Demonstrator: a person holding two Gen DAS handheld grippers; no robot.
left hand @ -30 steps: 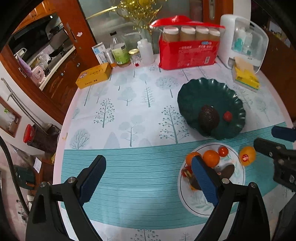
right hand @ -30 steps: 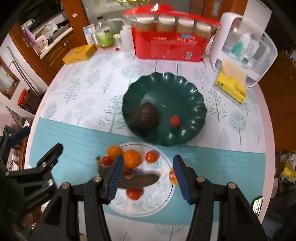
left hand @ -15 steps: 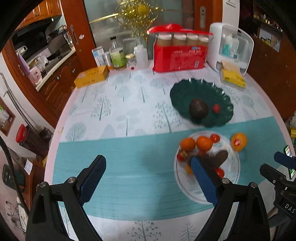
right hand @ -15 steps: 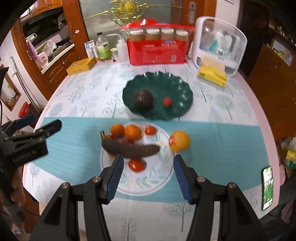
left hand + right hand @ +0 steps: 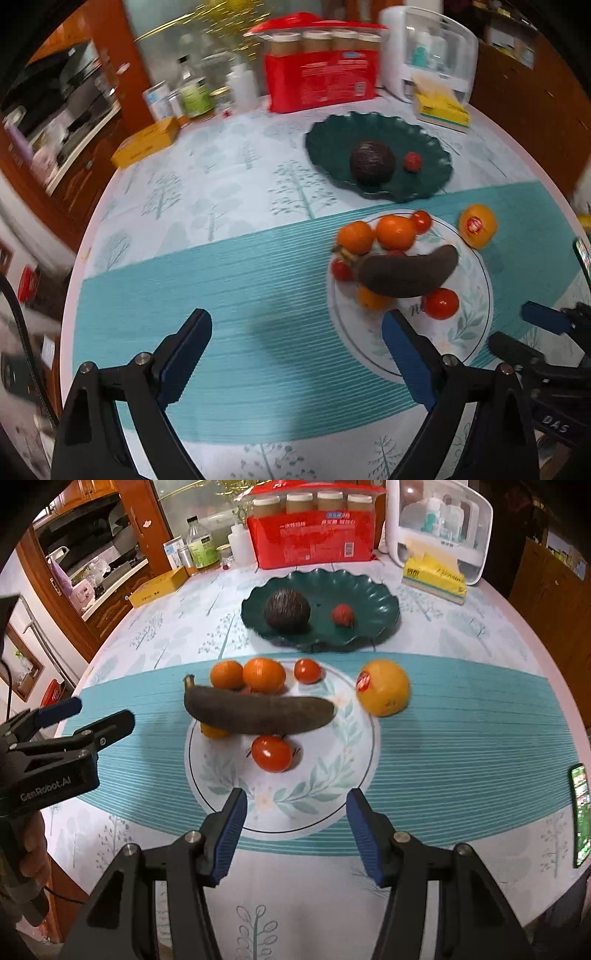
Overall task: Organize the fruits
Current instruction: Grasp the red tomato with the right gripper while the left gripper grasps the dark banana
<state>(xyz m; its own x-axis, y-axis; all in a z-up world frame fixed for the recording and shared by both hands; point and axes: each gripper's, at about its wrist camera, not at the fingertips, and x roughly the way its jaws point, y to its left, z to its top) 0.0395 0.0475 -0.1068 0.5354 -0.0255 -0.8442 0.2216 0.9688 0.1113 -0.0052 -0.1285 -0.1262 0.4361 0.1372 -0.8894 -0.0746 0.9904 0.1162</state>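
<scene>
A white leaf-patterned plate (image 5: 325, 786) (image 5: 469, 325) holds a blackened banana (image 5: 258, 712) (image 5: 406, 271), two oranges (image 5: 264, 674) (image 5: 395, 232) and several tomatoes (image 5: 271, 753) (image 5: 441, 302). A large orange with a sticker (image 5: 384, 692) (image 5: 478, 225) lies on the cloth right of the plate. Behind stands a dark green scalloped dish (image 5: 373, 602) (image 5: 332, 144) with an avocado (image 5: 287, 609) (image 5: 371, 162) and a small red fruit (image 5: 341, 614) (image 5: 413, 161). My right gripper (image 5: 295, 829) hangs open and empty over the plate's near rim. My left gripper (image 5: 295, 354) stands wide open over the teal cloth, left of the plate.
At the table's far edge stand a red pack with jars (image 5: 310, 535), bottles (image 5: 201, 546), a yellow box (image 5: 159, 587), a yellow tissue pack (image 5: 434, 576) and a white organiser (image 5: 439, 520). A phone (image 5: 580, 808) lies at the right edge. A hand (image 5: 29, 849) holds the left gripper.
Both grippers pulled back toward the table's near edge and dropped lower. The right gripper's fingers, earlier over the banana, now sit at the plate's near rim.
</scene>
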